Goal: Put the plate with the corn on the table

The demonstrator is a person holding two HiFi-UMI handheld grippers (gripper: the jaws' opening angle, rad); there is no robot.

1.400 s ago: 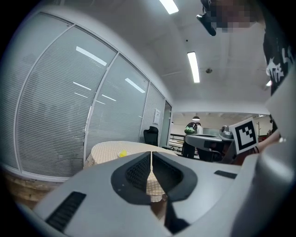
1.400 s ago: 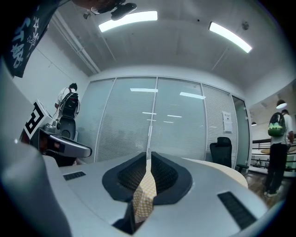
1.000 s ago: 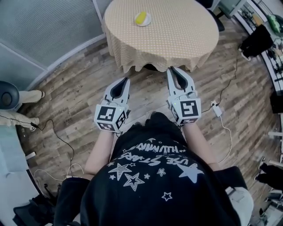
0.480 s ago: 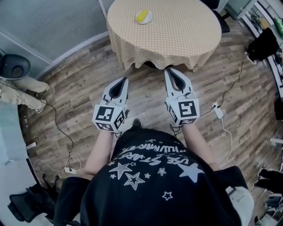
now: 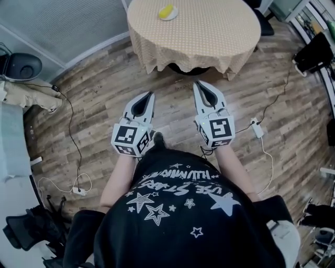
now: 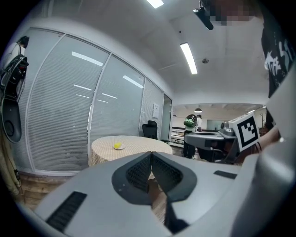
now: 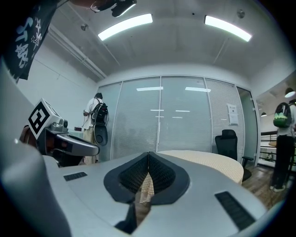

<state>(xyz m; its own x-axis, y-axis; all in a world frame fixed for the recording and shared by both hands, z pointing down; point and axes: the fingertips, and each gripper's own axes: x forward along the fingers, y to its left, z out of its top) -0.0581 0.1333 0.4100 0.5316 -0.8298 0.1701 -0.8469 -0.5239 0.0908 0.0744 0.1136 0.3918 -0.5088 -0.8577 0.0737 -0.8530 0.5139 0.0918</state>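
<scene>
- Round table (image 5: 193, 31), cloth-covered: one.
- Plate (image 5: 175, 13), on the table's far left part: one.
- Corn (image 5: 165, 10), on that plate: one piece.
- Grippers, on the near side of the table: two, the left gripper (image 5: 149, 95) and the right gripper (image 5: 197, 84).
- Office chair (image 6: 150, 129), beyond the table: one.
- White power adapter (image 5: 256, 129), on the floor to the right of the table: one.
- Standing people, one on either side of the table in the right gripper view: two.
</scene>
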